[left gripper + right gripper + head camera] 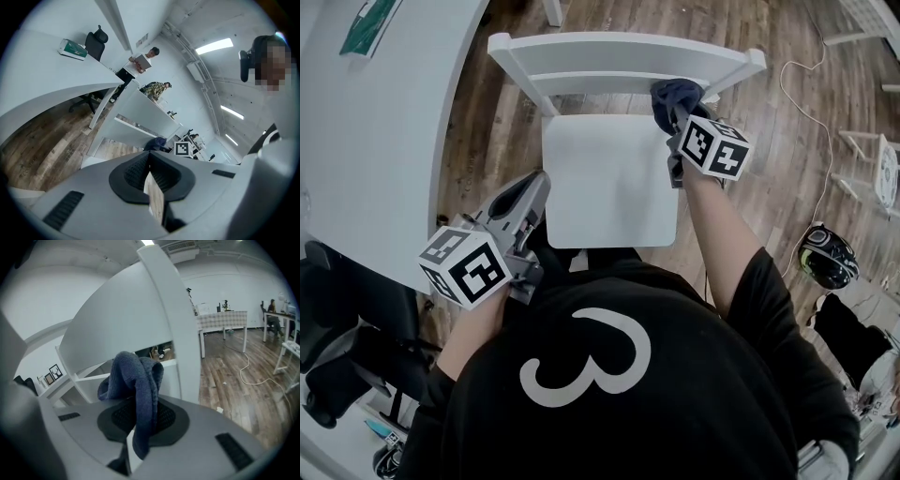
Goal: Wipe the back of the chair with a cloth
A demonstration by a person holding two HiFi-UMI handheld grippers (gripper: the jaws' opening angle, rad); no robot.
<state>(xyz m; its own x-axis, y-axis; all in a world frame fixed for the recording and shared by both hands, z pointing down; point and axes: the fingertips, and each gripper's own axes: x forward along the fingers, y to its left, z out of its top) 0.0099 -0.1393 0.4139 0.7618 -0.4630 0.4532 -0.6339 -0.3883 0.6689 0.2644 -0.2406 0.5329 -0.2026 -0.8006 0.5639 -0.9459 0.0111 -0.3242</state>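
A white wooden chair (609,178) stands in front of me, its backrest (628,58) at the far side. My right gripper (677,111) is shut on a dark blue cloth (673,97), held against the right end of the backrest's lower rail. In the right gripper view the cloth (136,380) bunches out of the jaws right in front of the backrest's broad white board (126,319). My left gripper (532,187) hangs by the seat's left edge, jaws nearly together with nothing between them. In the left gripper view the chair (140,124) and the cloth (157,143) show ahead.
A large white table (375,131) runs along the left, with a green box (366,23) on it. A black office chair (337,328) sits at lower left. A white cable (802,103) trails over the wood floor at right, near a dark helmet (828,255). People stand in the distance (145,58).
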